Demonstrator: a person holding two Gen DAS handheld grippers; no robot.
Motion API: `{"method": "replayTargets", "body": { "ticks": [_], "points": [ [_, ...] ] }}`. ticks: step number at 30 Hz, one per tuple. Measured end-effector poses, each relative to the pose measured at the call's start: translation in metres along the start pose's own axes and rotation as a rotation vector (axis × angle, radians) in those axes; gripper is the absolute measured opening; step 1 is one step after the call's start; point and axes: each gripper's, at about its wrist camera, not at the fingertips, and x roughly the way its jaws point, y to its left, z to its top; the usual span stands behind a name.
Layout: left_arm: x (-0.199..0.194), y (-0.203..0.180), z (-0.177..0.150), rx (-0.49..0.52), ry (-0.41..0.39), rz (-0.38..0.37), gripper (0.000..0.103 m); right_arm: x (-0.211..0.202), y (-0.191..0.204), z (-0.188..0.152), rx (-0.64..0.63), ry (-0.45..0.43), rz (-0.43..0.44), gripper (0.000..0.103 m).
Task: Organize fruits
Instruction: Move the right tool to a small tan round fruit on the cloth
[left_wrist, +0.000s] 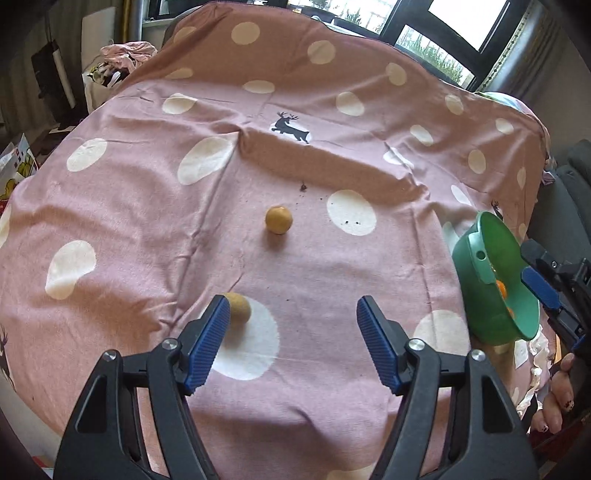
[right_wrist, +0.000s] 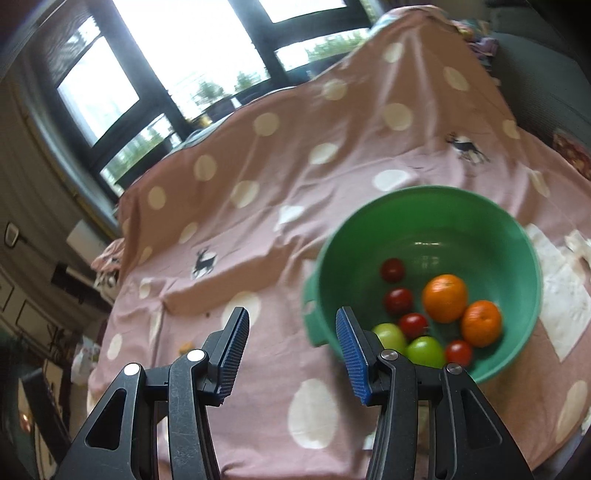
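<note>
My left gripper is open above the pink spotted cloth, nothing between its blue pads. A tan round fruit lies just past its left fingertip, partly hidden by it. A second tan fruit lies farther out on the cloth. The green bowl stands at the right, with the right gripper beside its rim. In the right wrist view my right gripper is open and empty, left of the green bowl. The bowl holds two oranges, two green fruits and several small red fruits.
The cloth rises over a hump at the back. Windows stand behind it. A person's hand shows at the lower right of the left wrist view. A small yellow object lies on the cloth by my right gripper's left finger.
</note>
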Motion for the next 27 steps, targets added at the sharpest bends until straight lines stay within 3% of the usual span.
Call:
{"method": "replayTargets", "body": {
  "ticks": [12,15,20,24,27],
  "points": [
    [0.011,0.028,-0.003,-0.038,0.090,-0.009,0.066,0.026,0.035,-0.014,-0.082,0.102,0.046,0.050],
    [0.017,0.032,-0.003,-0.059,0.111,-0.021,0.058,0.029,0.039,-0.017,-0.084,0.119,0.073,0.050],
    [0.028,0.037,-0.004,-0.071,0.128,0.023,0.047,0.036,0.043,-0.020,-0.088,0.143,0.075,0.050],
    [0.031,0.044,-0.001,-0.115,0.123,-0.001,0.046,0.039,0.049,-0.022,-0.102,0.154,0.078,0.050],
    [0.034,0.047,0.000,-0.124,0.126,-0.014,0.035,0.043,0.057,-0.024,-0.123,0.166,0.088,0.050]
  ]
}}
